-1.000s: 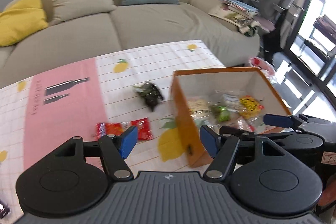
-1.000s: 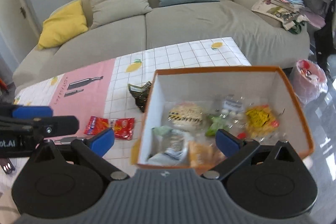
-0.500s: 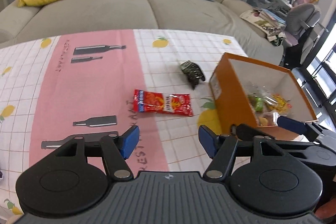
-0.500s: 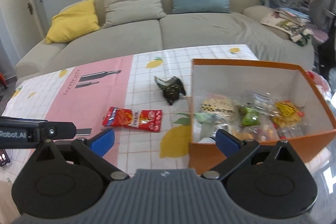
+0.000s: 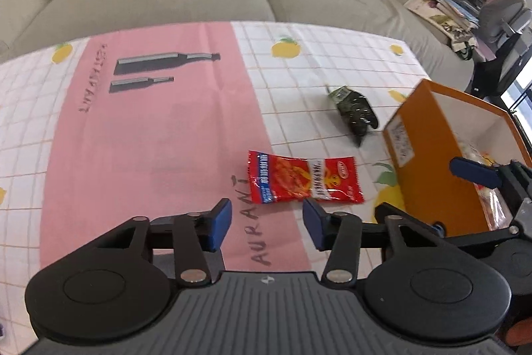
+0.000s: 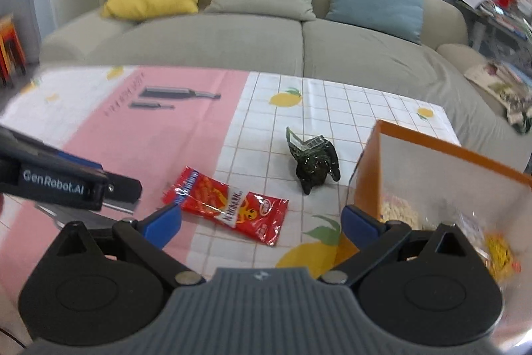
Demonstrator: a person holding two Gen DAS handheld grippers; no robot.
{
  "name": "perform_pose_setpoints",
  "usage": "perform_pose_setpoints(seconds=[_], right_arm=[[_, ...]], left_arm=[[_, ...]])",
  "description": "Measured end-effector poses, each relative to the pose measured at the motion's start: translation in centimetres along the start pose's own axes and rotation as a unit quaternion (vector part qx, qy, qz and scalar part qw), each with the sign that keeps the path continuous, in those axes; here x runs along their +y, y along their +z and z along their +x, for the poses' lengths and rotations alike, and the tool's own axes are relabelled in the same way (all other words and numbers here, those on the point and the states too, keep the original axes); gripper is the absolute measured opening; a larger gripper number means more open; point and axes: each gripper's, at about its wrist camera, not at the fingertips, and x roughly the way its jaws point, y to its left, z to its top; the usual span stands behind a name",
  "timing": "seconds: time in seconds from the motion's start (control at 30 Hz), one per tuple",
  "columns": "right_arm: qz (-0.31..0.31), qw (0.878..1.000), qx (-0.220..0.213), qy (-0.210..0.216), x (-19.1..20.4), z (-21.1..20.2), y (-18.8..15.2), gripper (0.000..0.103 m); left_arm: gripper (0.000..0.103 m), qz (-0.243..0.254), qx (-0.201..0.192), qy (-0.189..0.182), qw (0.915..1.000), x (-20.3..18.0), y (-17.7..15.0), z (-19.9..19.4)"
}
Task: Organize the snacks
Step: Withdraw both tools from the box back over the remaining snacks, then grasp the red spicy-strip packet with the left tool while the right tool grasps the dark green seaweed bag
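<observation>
Now | red snack packet (image 5: 304,178) flat, long axis crosswise | left tongs (image 5: 266,223) closing, empty | right tongs (image 6: 261,220) open

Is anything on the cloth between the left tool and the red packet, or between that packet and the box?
Nothing visible. The left tool, jaws closing and empty, has only bare cloth before the red packet. From packet to orange box the cloth is clear; the dark packet lies farther back, off that line.

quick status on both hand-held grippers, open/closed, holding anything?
Left hand-held gripper: jaws closing, not yet shut, nothing between them; red snack packet lies just ahead.
Right hand-held gripper: open wide, empty.
</observation>
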Motion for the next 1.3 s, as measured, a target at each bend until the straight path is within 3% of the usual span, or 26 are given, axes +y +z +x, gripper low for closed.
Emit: perform_pose_setpoints(seconds=[0.07, 0.1, 0.23, 0.43, 0.5, 0.57, 0.63, 0.7, 0.8, 0.93, 1.07, 1.23, 1.3], right_arm=[[-0.007, 1.000, 0.007, -0.001, 0.3, 1.6, 0.3, 0.084], [-0.010, 1.000, 0.016, 0.000, 0.5, 2.6, 0.4, 0.071], [-0.007, 0.999, 0.042, -0.021, 1.3, 6.1, 0.5, 0.039], [0.017, 0.996, 0.065, -0.060, 0.9, 9.2, -0.6, 0.036], [0.022, 0.996, 0.062, -0.065, 0.7, 9.5, -1.0, 0.036], [0.023, 0.996, 0.063, -0.065, 0.7, 9.9, -1.2, 0.036], [0.029, 0.996, 0.071, -0.054, 0.6, 10.5, -1.5, 0.035], [0.035, 0.996, 0.065, -0.042, 0.6, 10.7, -1.7, 0.035], [0.037, 0.997, 0.062, -0.025, 0.9, 11.0, -1.6, 0.035], [0.031, 0.998, 0.052, -0.005, 2.0, 11.6, -1.2, 0.035], [0.024, 0.999, 0.048, -0.004, 2.9, 10.9, -1.0, 0.035], [0.028, 0.997, 0.070, 0.002, 3.0, 9.2, -2.3, 0.028], [0.029, 0.997, 0.077, -0.002, 2.9, 9.1, -2.9, 0.028]], left_arm=[[0.048, -0.012, 0.010, -0.002, 0.9999, 0.8, 0.4, 1.4], [0.045, -0.017, 0.014, -0.003, 0.9997, 1.1, 0.7, 2.0], [0.044, -0.038, 0.031, -0.007, 0.9988, 2.5, 1.4, 5.1], [0.044, -0.066, 0.045, -0.023, 0.9966, 3.1, 1.3, 8.5], [0.044, -0.068, 0.033, -0.027, 0.9968, 3.1, 1.3, 8.6], [0.037, -0.069, 0.029, -0.032, 0.9967, 3.0, 1.4, 8.7], [0.018, -0.069, 0.032, -0.035, 0.9965, 2.8, 1.5, 8.9], [0.007, -0.067, 0.032, -0.019, 0.9970, 2.6, 1.3, 8.7], [0.003, -0.100, 0.038, 0.002, 0.9942, 3.1, 0.8, 8.2], [0.000, -0.175, 0.030, 0.041, 0.9833, 4.5, -0.3, 6.6], [0.000, -0.207, 0.009, 0.101, 0.9730, 5.1, -2.2, 4.5], [0.000, -0.225, 0.017, 0.073, 0.9715, 5.5, -3.8, 3.8], [0.007, -0.214, 0.019, 0.067, 0.9743, 5.3, -3.6, 4.0]])
